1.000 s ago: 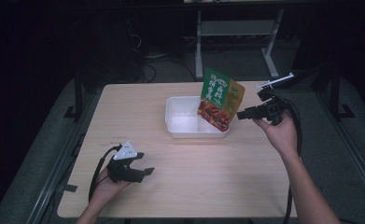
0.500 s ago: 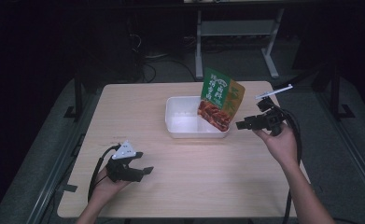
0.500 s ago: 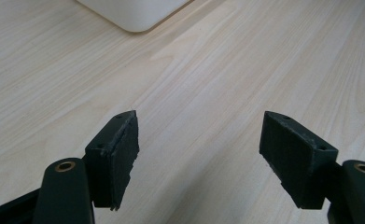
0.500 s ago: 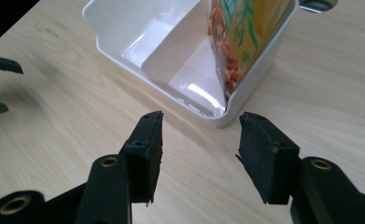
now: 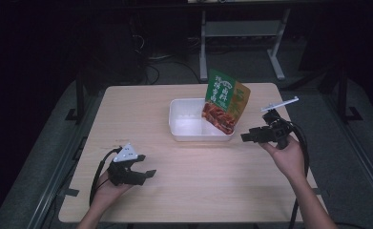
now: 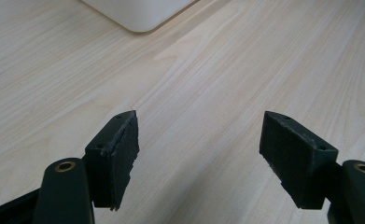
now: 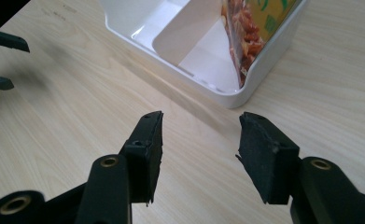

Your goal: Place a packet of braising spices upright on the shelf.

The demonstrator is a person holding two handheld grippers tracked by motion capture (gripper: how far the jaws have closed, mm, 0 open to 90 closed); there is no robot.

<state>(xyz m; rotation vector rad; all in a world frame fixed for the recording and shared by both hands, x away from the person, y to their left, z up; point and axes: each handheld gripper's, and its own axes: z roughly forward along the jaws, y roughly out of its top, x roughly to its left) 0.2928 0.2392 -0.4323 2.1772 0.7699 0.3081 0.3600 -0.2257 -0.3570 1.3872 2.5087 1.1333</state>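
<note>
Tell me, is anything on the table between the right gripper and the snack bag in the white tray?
Nothing visible: bare table lies between the open right gripper and the snack bag, which leans in the white tray at its near-right end.

A dim lab or workshop: bare wooden table (image 5: 184, 191), floor cables (image 5: 158, 71) (loose), metal-framed bench (image 5: 243, 28) behind.

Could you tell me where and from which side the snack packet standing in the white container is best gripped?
Grip the snack packet by its flat green top edge, which sticks up clear above the white container rim. Come from the right, where the open right tongs already sit; its lower half is walled in, so probably hard to reach.
</note>
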